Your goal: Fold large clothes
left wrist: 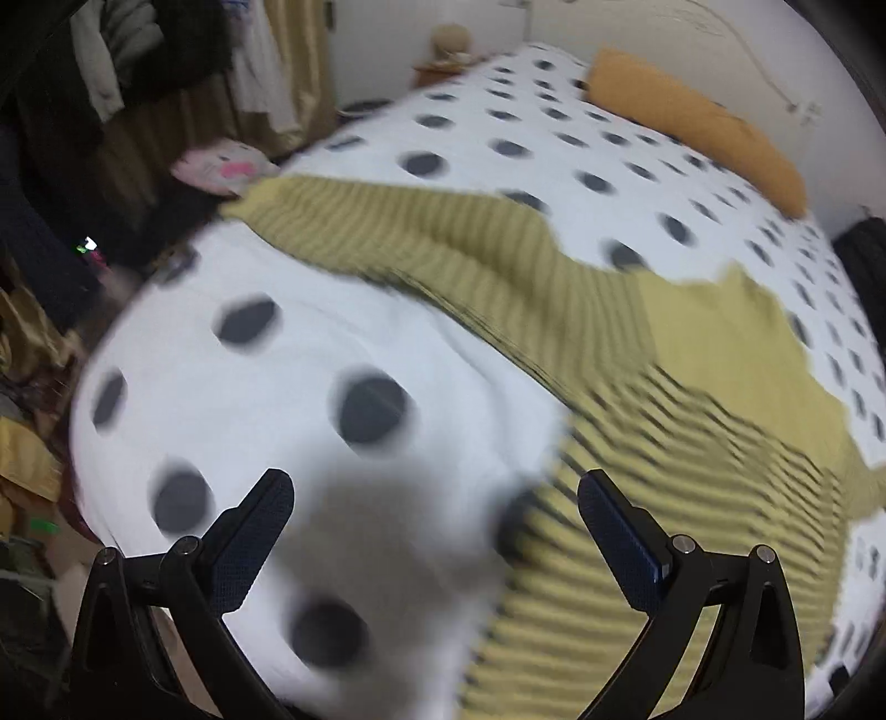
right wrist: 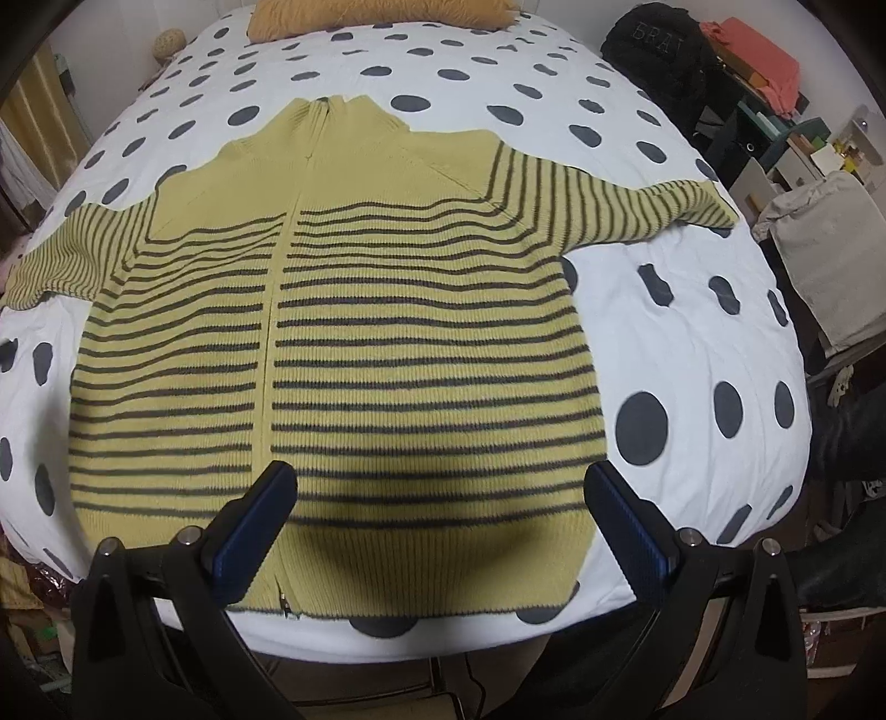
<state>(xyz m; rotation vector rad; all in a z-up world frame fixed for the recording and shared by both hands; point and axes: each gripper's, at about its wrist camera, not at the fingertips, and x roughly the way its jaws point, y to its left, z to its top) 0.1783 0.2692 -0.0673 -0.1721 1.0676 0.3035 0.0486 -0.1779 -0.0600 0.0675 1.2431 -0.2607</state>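
Note:
A yellow zip sweater with dark stripes (right wrist: pixel 343 343) lies flat on a white bed with grey dots (right wrist: pixel 692 343), collar to the far side, both sleeves spread sideways. My right gripper (right wrist: pixel 440 498) is open and empty, hovering above the sweater's hem near the bed's front edge. In the blurred left wrist view the sweater (left wrist: pixel 637 387) lies to the right, its left sleeve (left wrist: pixel 387 232) stretched across the bed. My left gripper (left wrist: pixel 434 504) is open and empty above the bedcover (left wrist: pixel 288 360), just left of the sweater's side.
An orange pillow (right wrist: pixel 382 14) lies at the head of the bed, also in the left wrist view (left wrist: pixel 703 127). A black bag (right wrist: pixel 653 44) and shelves with clutter stand at the right. A grey cushion (right wrist: pixel 830 249) sits beside the bed. Hanging clothes (left wrist: pixel 138 66) fill the left side.

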